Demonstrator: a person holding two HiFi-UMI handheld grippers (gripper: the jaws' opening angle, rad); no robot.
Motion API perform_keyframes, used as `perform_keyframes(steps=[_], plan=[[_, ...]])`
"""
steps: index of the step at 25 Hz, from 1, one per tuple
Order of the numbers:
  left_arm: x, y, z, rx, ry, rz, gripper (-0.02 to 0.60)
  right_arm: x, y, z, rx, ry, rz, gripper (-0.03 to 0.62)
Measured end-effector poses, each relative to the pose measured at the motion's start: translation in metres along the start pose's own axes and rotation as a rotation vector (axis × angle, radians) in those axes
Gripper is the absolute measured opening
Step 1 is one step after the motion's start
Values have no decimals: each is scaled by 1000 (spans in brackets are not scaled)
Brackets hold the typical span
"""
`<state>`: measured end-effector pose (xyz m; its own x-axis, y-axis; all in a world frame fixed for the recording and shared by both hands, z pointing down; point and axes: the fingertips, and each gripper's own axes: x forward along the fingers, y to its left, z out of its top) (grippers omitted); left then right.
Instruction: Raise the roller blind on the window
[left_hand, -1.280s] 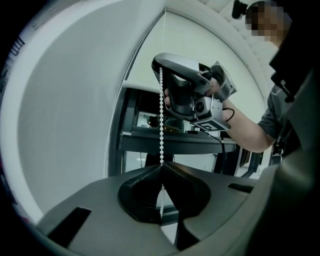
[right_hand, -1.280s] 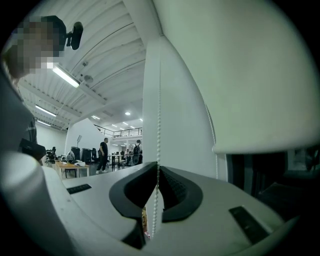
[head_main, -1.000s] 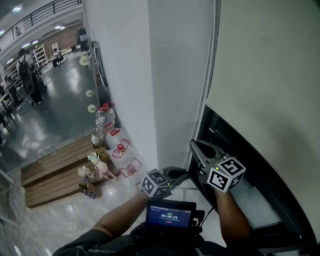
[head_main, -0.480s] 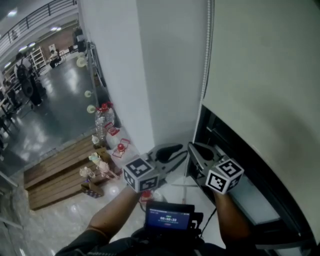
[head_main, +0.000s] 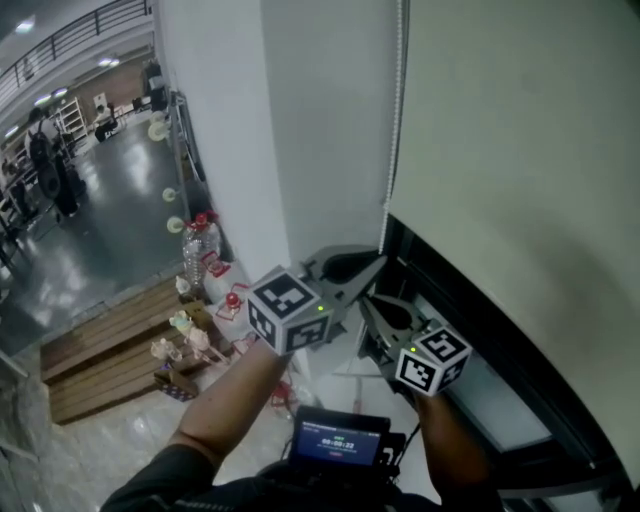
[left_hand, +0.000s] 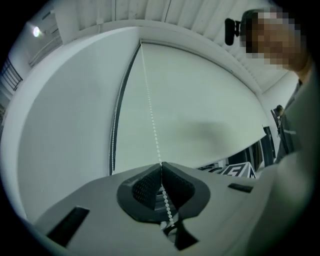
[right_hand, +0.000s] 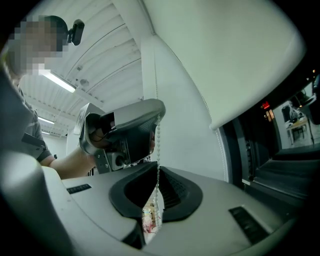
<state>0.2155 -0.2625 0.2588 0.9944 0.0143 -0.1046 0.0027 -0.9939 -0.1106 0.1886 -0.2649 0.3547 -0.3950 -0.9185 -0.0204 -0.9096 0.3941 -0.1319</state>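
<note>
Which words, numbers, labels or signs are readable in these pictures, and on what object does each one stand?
Nothing can be read with certainty.
Small screen at the bottom of the head view: light digits, too small to read.
Red lit sign in the dark glass, right gripper view: too blurred.
Marker cubes: black-and-white patterns only, no letters.

The bead chain (head_main: 396, 120) hangs, seemingly, between wall (head_main: 320, 120) and roller blind (head_main: 520, 150).
</note>
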Motion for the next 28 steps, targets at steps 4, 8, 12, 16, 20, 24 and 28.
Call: perform_keyframes(steps=[4, 8, 12, 16, 20, 24, 28], plan=[[-1, -7, -6, -13, -6, -13, -3, -4, 3, -5, 8, 13, -13, 12], [-4, -16, -2, -3, -20, -10, -3, -12, 8, -2, 7, 6, -20, 12], [-1, -16, -14, -4, 1, -9, -3, -13, 6, -12, 6, 32, -26, 12], [-5, -15, -34, -25, 31, -4, -3, -13, 4, -28, 36, 60, -40, 12], [-8, -17, -50, -39, 48, -5, -3, -12, 1, -45, 51, 95, -48, 12], [-12, -16, -76, -66, 81, -5, -2, -9, -3, -71, 71, 132, -49, 12], [-18, -15, -94, -80, 109, -9, -2, -5, -1, -87, 102, 158, -58, 13]])
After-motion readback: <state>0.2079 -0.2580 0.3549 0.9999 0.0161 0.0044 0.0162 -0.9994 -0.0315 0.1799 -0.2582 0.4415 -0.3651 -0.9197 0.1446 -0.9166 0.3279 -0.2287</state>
